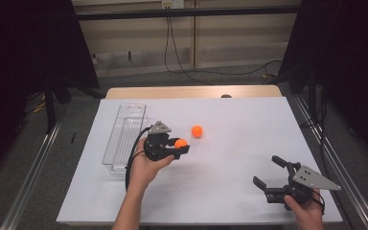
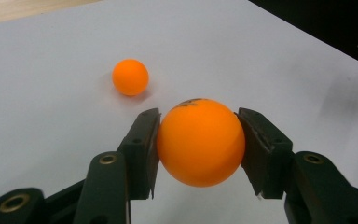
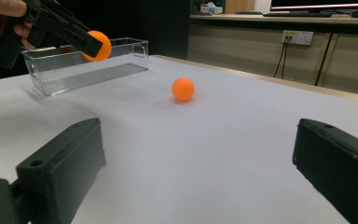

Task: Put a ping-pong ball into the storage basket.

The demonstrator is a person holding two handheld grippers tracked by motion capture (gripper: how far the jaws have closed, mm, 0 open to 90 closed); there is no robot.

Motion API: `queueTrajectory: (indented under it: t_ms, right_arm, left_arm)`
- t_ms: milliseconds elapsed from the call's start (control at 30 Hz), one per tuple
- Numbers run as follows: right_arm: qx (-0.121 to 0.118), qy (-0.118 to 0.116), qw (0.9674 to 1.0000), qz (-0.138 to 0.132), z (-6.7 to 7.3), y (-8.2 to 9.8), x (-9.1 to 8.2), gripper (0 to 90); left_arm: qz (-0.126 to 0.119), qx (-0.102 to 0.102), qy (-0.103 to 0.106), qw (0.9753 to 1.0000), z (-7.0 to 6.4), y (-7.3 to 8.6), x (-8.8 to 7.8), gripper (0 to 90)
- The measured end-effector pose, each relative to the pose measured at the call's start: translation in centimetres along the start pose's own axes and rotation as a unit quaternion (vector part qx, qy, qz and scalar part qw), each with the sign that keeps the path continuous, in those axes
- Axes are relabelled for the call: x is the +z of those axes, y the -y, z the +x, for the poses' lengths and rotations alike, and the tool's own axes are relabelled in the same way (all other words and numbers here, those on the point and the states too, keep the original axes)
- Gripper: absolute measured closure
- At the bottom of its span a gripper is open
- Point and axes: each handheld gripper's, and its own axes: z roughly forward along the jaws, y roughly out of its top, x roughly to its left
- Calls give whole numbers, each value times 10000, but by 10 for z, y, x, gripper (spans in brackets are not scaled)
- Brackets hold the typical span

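Observation:
My left gripper is shut on an orange ball, held a little above the white table. In the left gripper view the ball sits squeezed between both black pads. A second orange ball lies loose on the table just beyond it, also seen as ball and ball. My right gripper stands open near the front right of the table, nothing between its jaws. From the right gripper view the left gripper with its held ball hovers beside the tray.
A clear plastic tray lies lengthwise at the left of the white table cover, just left of my left hand. A wooden table edge runs along the back, with cables on the floor beyond.

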Motion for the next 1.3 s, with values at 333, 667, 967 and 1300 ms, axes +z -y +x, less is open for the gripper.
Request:
queueTrajectory:
  t_ms: [333, 667, 967, 1300]
  right_arm:
    - [19, -14, 10000, -1, 1, 0, 1, 18]
    - [15, -26, 10000, 1, 1, 0, 1, 18]
    - [12, -31, 10000, 1, 1, 0, 1, 18]
    - [13, -36, 10000, -5, 1, 0, 1, 18]
  left_arm:
    - [-37, -95, -118, 9999, 7, 1, -6, 506]
    - [-61, -172, -289, 9994, 13, 2, -13, 506]
    - [-4, -136, -425, 9990, 16, 2, -15, 505]
    - [-45, -184, -548, 9983, 20, 2, -22, 505]
